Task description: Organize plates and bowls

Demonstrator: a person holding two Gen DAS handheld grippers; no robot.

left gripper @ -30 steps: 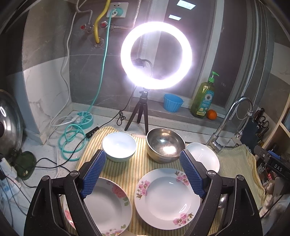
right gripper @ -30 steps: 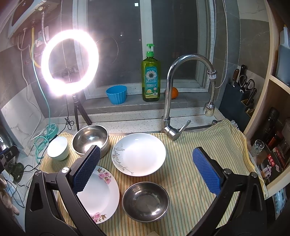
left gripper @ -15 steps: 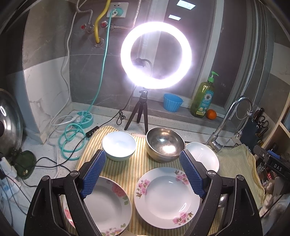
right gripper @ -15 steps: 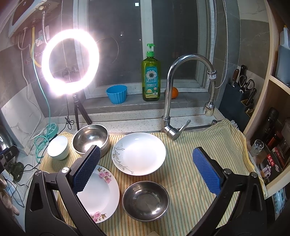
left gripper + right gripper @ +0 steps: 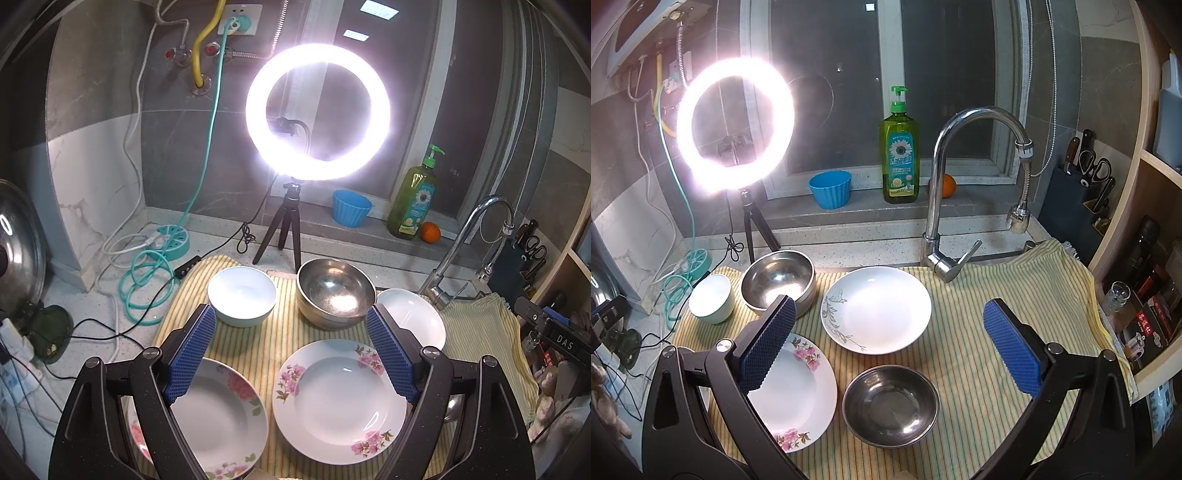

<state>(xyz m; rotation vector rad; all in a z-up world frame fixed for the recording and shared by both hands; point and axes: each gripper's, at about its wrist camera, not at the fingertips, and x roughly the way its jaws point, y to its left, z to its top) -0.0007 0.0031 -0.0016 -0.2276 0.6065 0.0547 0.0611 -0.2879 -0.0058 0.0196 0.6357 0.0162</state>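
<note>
On a yellow striped cloth (image 5: 269,343) lie two pink-flowered plates (image 5: 340,402) (image 5: 218,417), a white bowl (image 5: 242,295), a large steel bowl (image 5: 334,297) and a white plate with a grey leaf print (image 5: 875,308). A small steel bowl (image 5: 890,404) sits at the front in the right wrist view. My left gripper (image 5: 290,354) hovers open above the flowered plates, holding nothing. My right gripper (image 5: 886,343) is open too, above the small steel bowl and the leaf plate. The small steel bowl is mostly hidden in the left wrist view.
A lit ring light (image 5: 317,110) on a tripod stands behind the bowls. A tap (image 5: 945,184) rises at the back right. A soap bottle (image 5: 899,151), blue cup (image 5: 830,189) and orange (image 5: 946,185) sit on the sill. Cables (image 5: 144,273) lie left; shelves (image 5: 1145,280) right.
</note>
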